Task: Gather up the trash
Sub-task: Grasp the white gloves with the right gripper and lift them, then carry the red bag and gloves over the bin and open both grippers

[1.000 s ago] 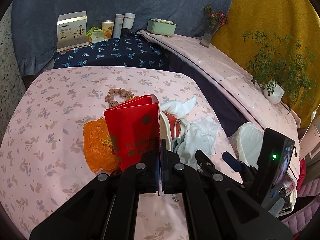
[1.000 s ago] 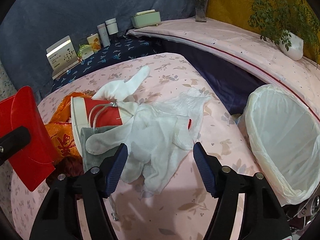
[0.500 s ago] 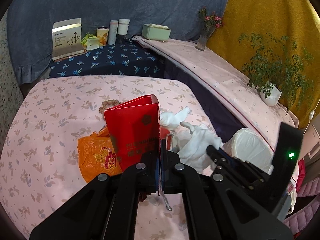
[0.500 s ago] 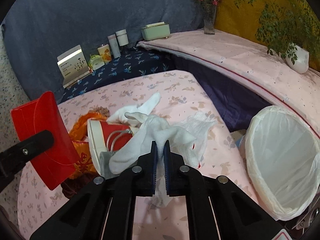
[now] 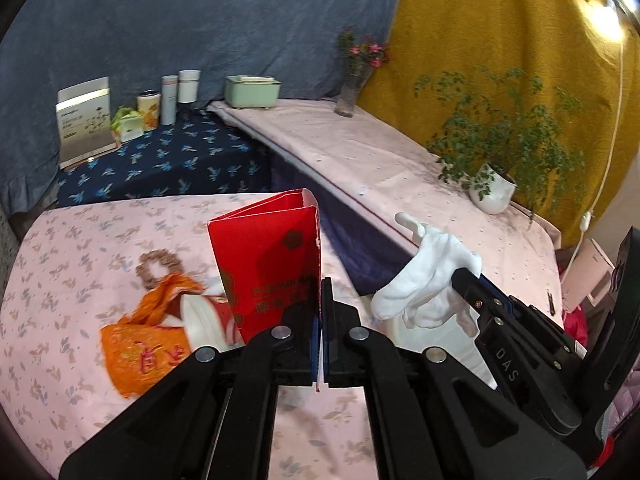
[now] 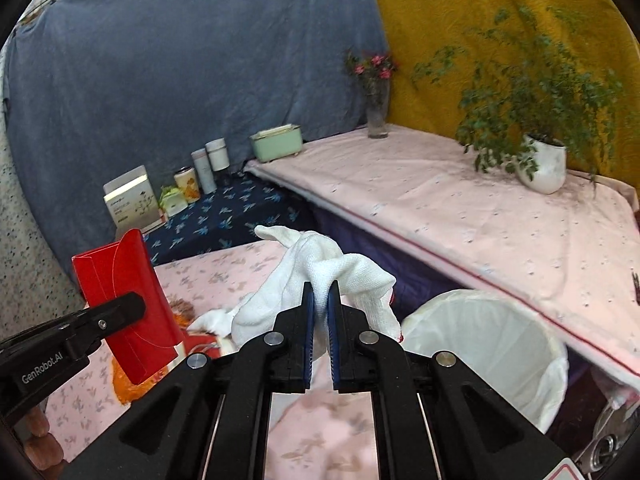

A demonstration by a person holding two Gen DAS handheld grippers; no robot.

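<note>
red box [image 5: 268, 264]: glossy folded card, smooth, with a faint printed pattern
white glove [image 6: 320, 272]: knitted cotton cloth, matt, coarse weave
orange bag [image 5: 140, 348]: thin crinkled plastic film, shiny
table [image 5: 80, 240]: covered in matt pink cloth with a leaf print
bin liner [image 6: 492, 344]: thin translucent white plastic, slightly glossy
left tool [image 5: 320, 320]: matt black plastic with bright metal screw heads
right tool [image 6: 320, 320]: matt black plastic, ribbed blue pads
plant pot [image 6: 544, 168]: glossy white ceramic

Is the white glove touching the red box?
Apart. The left wrist view shows the white glove in the right gripper with dark cloth visible between it and the red box.
</note>
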